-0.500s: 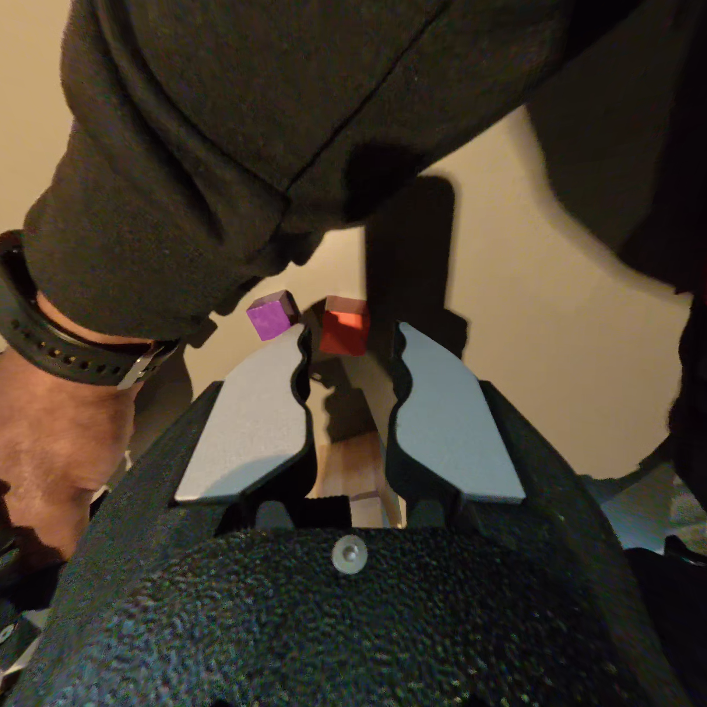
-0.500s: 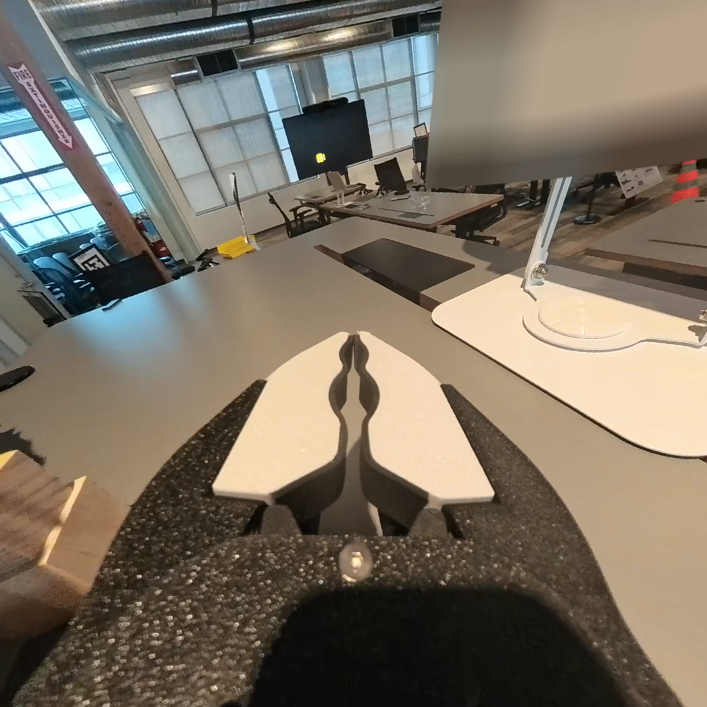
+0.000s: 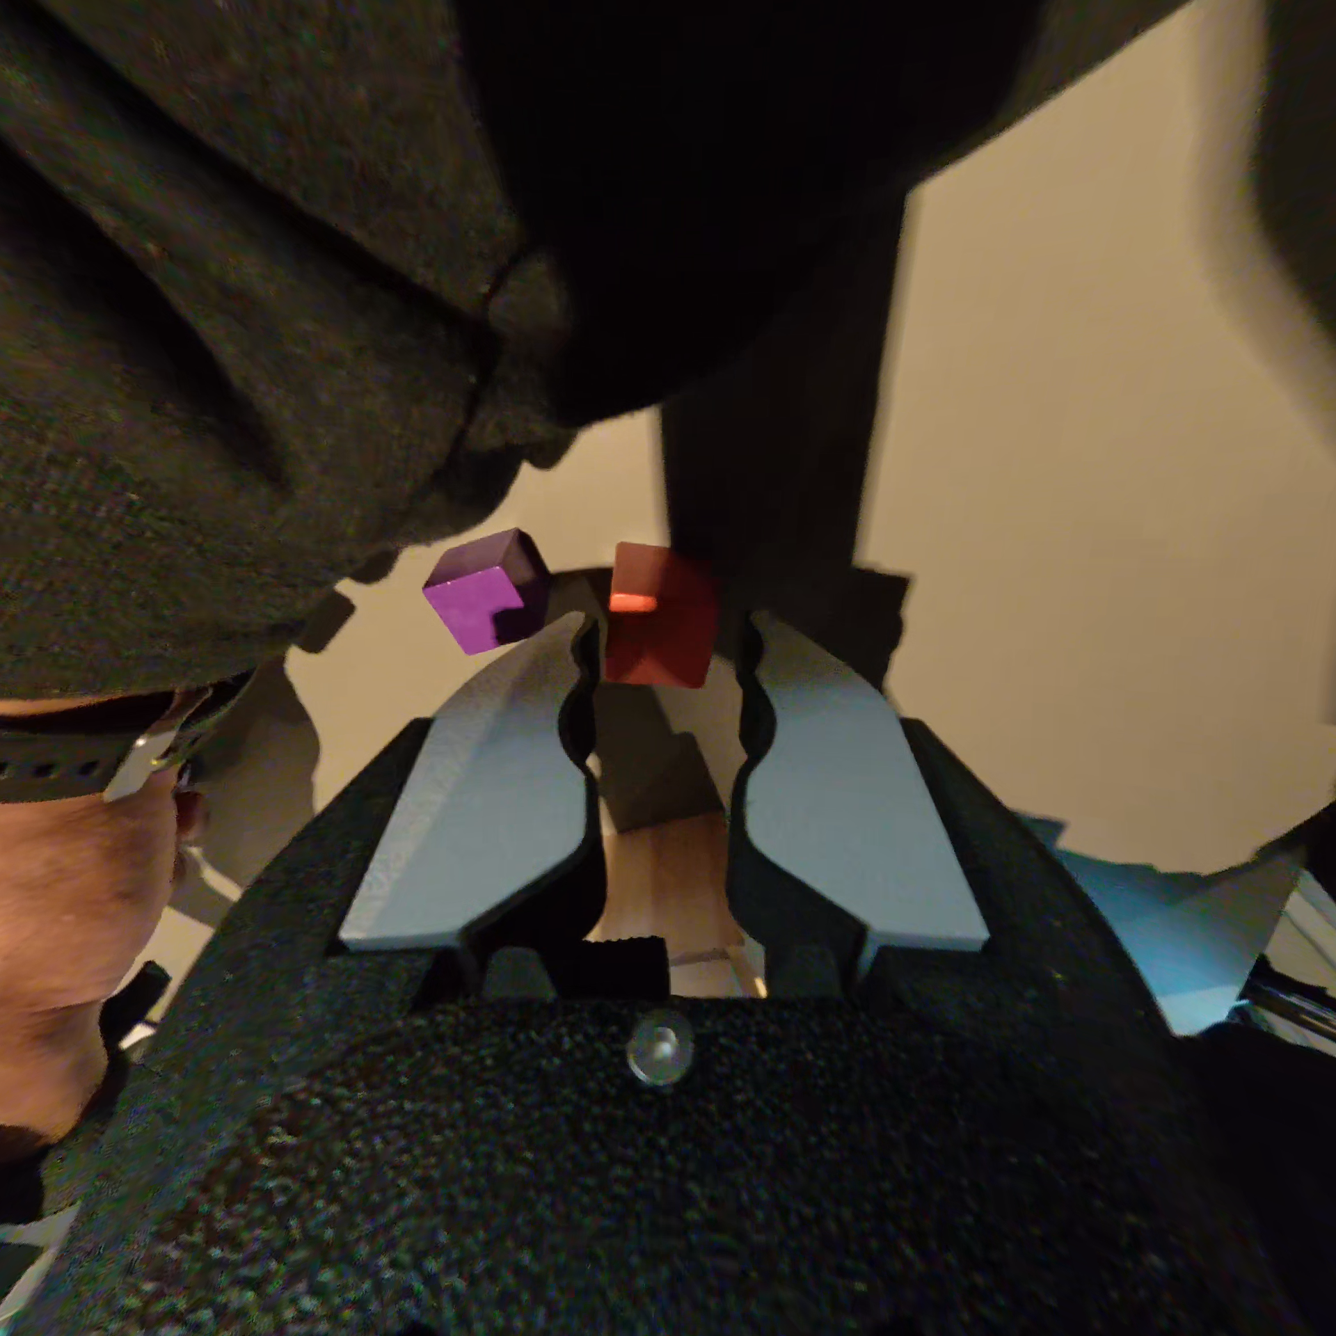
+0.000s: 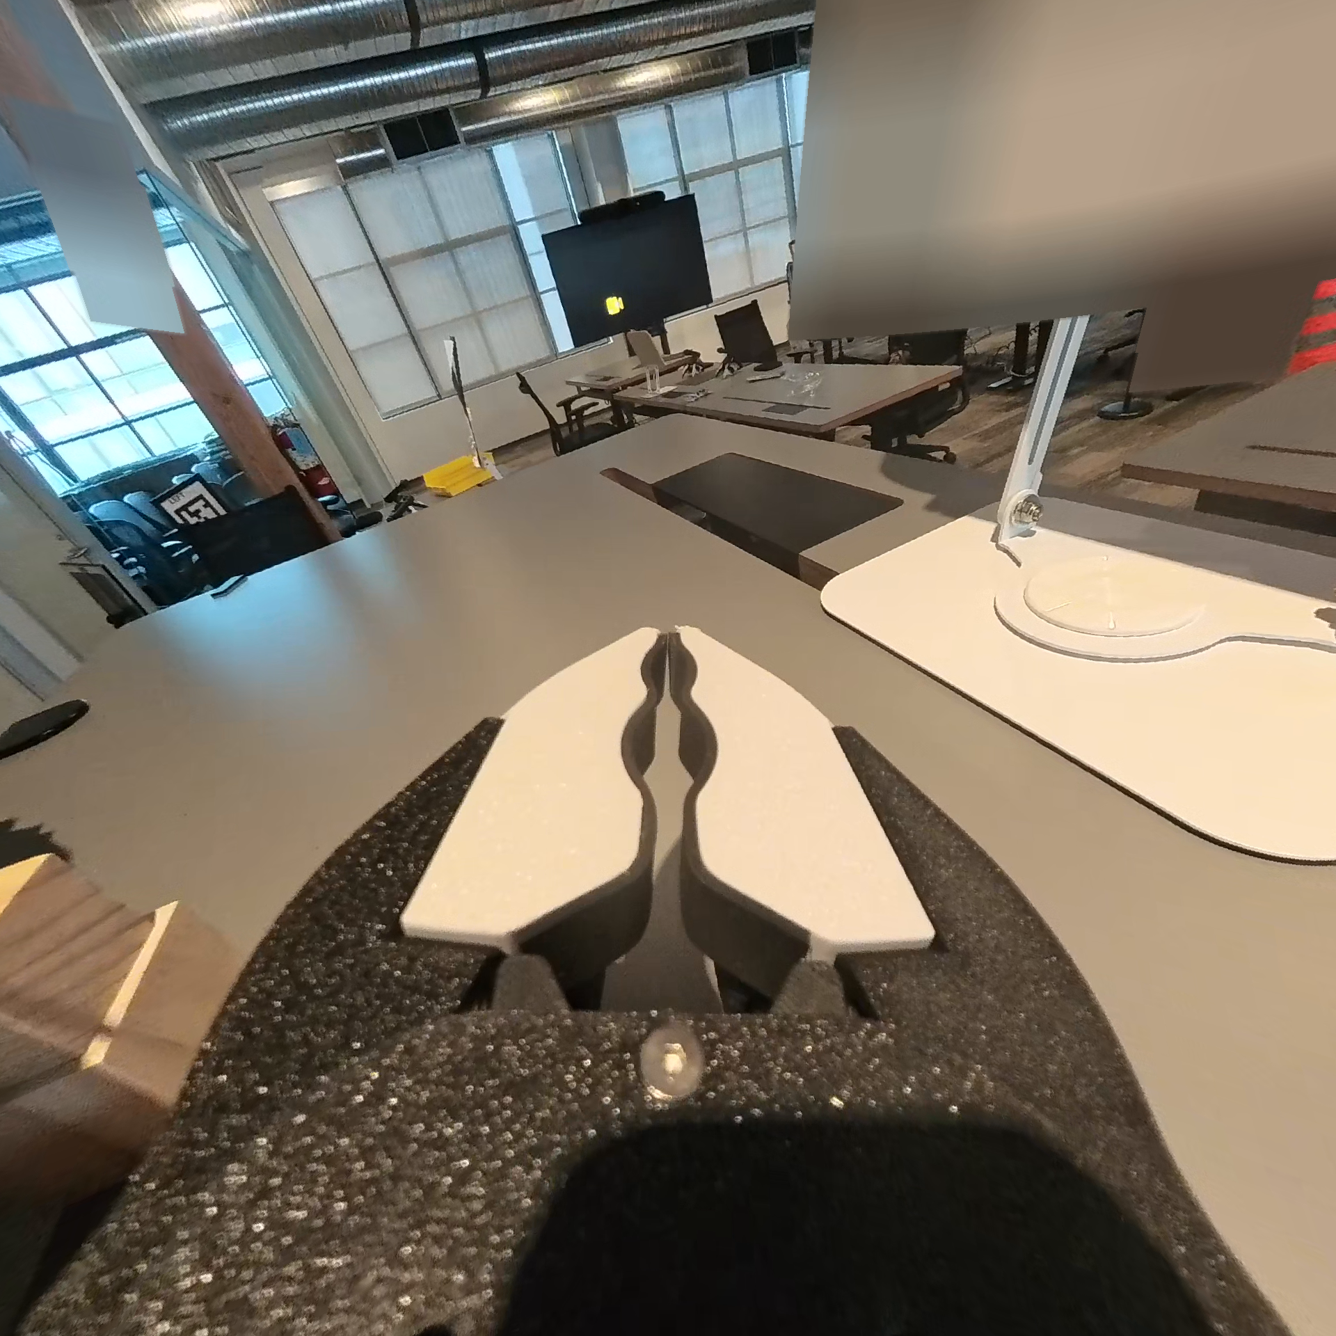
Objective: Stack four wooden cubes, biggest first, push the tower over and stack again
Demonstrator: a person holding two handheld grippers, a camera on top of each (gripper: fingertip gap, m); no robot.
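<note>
As the left gripper (image 3: 669,636) spreads wider than a moment ago and closes in on the red cube (image 3: 659,627) beside the purple cube (image 3: 486,601), probably lining up a pick, the right gripper (image 4: 669,640) idles clenched, empty.

**Office clutter beyond the grey counter**

A grey counter (image 4: 376,694) fills the right wrist view. On its right side lies a white base plate (image 4: 1128,730) with a round disc (image 4: 1106,600) and a slanted white bracket arm (image 4: 1041,426). A black inset panel (image 4: 781,499) sits farther back. Behind stand a dark screen (image 4: 625,271) before tall windows (image 4: 426,289), office chairs (image 4: 571,423), another desk (image 4: 788,401) and ceiling ducts (image 4: 434,65).
</note>
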